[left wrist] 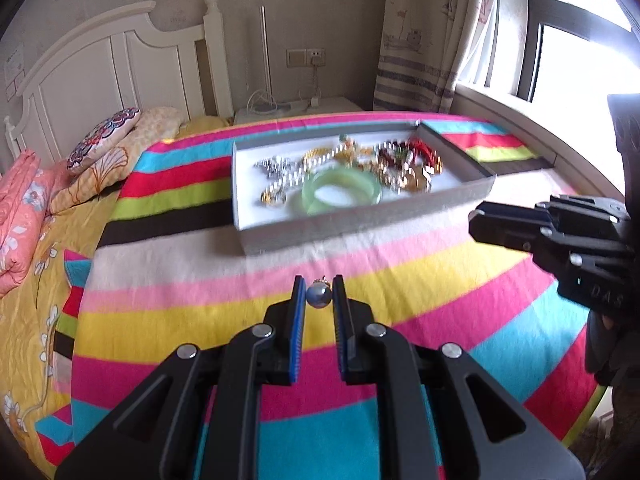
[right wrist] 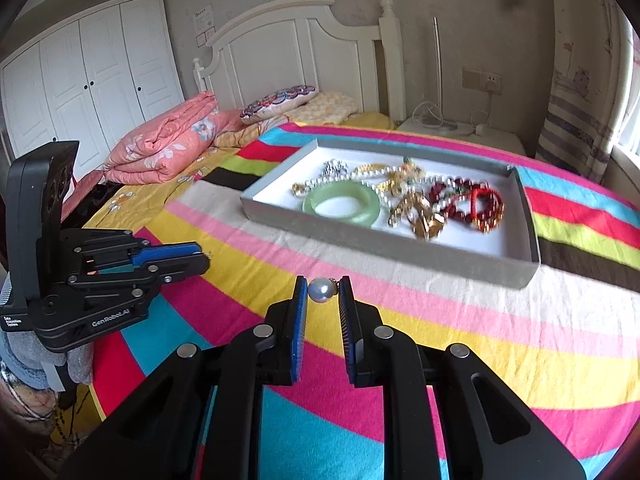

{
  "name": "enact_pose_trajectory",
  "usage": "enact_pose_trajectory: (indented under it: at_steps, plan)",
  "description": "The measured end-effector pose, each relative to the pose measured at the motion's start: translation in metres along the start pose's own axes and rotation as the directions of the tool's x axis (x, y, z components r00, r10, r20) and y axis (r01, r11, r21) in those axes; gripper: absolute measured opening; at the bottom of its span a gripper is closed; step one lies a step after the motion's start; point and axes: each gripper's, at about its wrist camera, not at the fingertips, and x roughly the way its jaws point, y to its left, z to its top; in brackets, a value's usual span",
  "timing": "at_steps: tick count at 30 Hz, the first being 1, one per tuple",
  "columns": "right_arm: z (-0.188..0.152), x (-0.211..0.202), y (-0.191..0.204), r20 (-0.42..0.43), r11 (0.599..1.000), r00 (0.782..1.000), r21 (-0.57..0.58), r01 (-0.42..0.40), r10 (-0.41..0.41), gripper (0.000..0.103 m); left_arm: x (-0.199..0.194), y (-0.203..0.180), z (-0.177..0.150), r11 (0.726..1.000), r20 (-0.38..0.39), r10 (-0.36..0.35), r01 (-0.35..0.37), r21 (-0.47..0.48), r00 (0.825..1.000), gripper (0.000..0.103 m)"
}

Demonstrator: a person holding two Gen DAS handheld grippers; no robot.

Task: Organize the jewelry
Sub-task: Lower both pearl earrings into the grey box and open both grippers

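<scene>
Bright daylight from window (left wrist: pixel 576 28), blown-out glare; heavy fisheye bending, dark corners; tray (left wrist: pixel 360 228) motion-blurred.

Tangled jewelry (right wrist: pixel 404 196) in tray (right wrist: pixel 400 254), pieces indistinguishable.

My left gripper (left wrist: pixel 319 294) is matt black plastic with ribbed blue pads (left wrist: pixel 298 320) and bright metal rivets; the pearl (right wrist: pixel 321 289) is smooth, glossy; the bangle (right wrist: pixel 342 203) looks translucent, polished; the tray (right wrist: pixel 400 254) is matt grey card; the blanket (right wrist: pixel 480 340) is soft, napped cloth.

Striped bed (right wrist: pixel 440 344) — grey jewelry tray (right wrist: pixel 384 250) lies on it.
</scene>
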Motion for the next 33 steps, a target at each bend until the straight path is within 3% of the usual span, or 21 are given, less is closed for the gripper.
enact_pose_trajectory:
  at_steps: [12,21,29,33]
  plan:
    - [0.037,0.02,-0.003,0.066,0.995,0.998,-0.095,0.018,-0.012,0.017,0.026,0.007,0.063,0.994,0.089,-0.087,0.093,-0.065,0.992,0.013]
    - [0.053,0.071,-0.008,0.001,0.99,0.999,-0.137,0.033,-0.033,0.017,0.074,0.015,0.088,0.983,0.051,-0.133,0.139,-0.124,0.99,0.013]
    - [0.056,0.092,-0.019,-0.028,0.994,0.999,-0.105,0.033,-0.037,0.017,0.095,0.02,0.084,0.979,0.03,-0.136,0.139,-0.148,0.99,0.015]
    - [0.057,0.09,-0.026,-0.022,0.997,0.999,-0.071,0.039,-0.041,0.018,0.084,0.03,0.084,0.973,0.084,-0.108,0.123,-0.196,0.991,0.065]
